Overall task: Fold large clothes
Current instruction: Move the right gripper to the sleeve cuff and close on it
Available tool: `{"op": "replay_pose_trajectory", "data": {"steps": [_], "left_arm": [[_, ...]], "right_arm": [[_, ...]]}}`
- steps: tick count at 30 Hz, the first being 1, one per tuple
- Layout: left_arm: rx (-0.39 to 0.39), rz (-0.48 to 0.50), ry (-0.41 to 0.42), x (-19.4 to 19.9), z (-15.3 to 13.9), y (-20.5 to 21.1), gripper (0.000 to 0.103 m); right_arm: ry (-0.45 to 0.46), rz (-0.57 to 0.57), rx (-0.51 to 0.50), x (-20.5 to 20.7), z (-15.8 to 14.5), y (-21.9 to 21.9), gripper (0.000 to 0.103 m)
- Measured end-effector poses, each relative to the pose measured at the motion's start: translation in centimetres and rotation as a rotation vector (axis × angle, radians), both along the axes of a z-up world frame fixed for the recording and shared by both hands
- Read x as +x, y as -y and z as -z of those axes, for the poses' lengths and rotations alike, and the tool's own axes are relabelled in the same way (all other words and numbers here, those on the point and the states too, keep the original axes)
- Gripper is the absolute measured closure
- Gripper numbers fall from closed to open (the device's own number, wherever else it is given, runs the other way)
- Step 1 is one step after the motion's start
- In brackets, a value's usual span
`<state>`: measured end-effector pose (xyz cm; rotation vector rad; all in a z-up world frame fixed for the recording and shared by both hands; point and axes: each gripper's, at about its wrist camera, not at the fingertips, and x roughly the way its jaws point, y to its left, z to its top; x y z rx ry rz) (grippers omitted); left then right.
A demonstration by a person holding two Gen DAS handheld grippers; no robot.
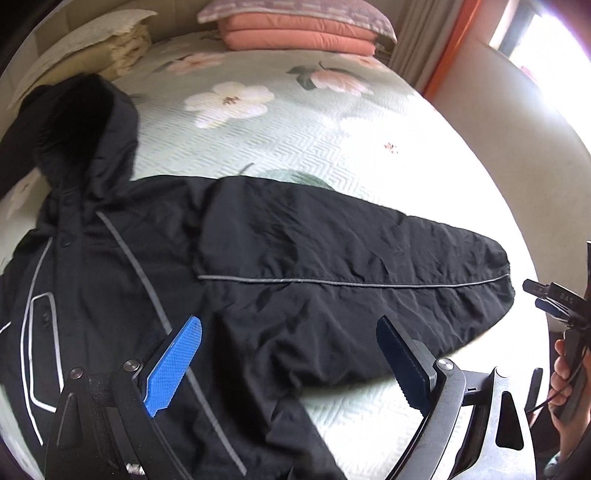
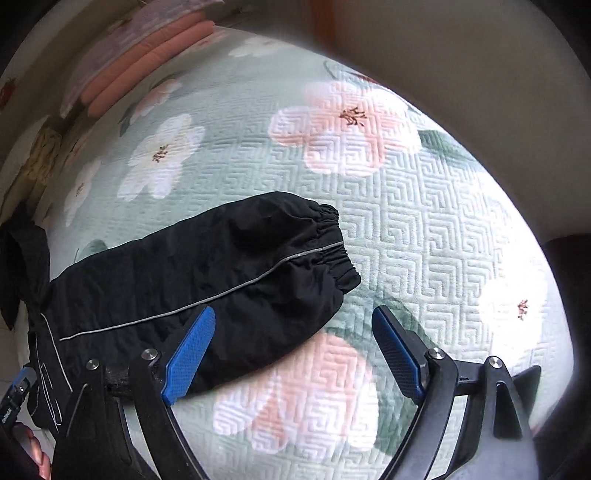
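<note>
A black hooded jacket (image 1: 258, 266) with grey piping lies spread front-up on the bed, its hood (image 1: 74, 122) at the upper left and one sleeve (image 1: 369, 258) stretched out to the right. My left gripper (image 1: 290, 332) hangs open above the jacket near the armpit, with nothing between its blue pads. In the right wrist view the same sleeve (image 2: 207, 280) ends in an elastic cuff (image 2: 332, 243). My right gripper (image 2: 293, 321) stands open above the lower edge of the sleeve near the cuff, holding nothing.
The bed carries a pale green quilt (image 1: 332, 129) with flower prints. Folded pink bedding (image 1: 295, 33) and a yellowish pile (image 1: 110, 48) lie at its far end. A hand (image 1: 565, 373) holds the other gripper at the right edge, near a bright window (image 1: 535, 40).
</note>
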<state>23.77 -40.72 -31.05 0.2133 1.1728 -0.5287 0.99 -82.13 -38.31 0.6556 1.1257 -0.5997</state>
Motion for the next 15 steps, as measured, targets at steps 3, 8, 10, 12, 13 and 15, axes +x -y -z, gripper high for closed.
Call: {"op": "replay_pose_trajectory", "data": {"steps": [3, 8, 10, 12, 13, 15], "left_arm": [[0.008, 0.030, -0.002, 0.7, 3.1, 2.0, 0.013], [-0.037, 0.085, -0.105, 0.7, 6.8, 4.5, 0.042], [-0.036, 0.101, -0.088, 0.2, 7.3, 5.4, 0.041], [-0.005, 0.121, -0.071, 0.0, 8.3, 6.4, 0.041], [0.007, 0.123, -0.069, -0.1, 8.7, 6.7, 0.040], [0.015, 0.126, -0.069, -0.1, 9.2, 6.9, 0.039]], "right_arm": [[0.010, 0.006, 0.023, 0.2, 2.5, 1.4, 0.028], [0.092, 0.086, 0.132, -0.6, 5.7, 3.3, 0.037], [0.130, 0.116, 0.150, -0.9, 6.2, 3.3, 0.036], [0.125, 0.101, 0.133, -0.5, 6.0, 3.0, 0.036], [0.131, 0.087, 0.141, -0.3, 5.9, 2.9, 0.036], [0.158, 0.077, 0.185, -0.1, 5.9, 3.0, 0.036]]}}
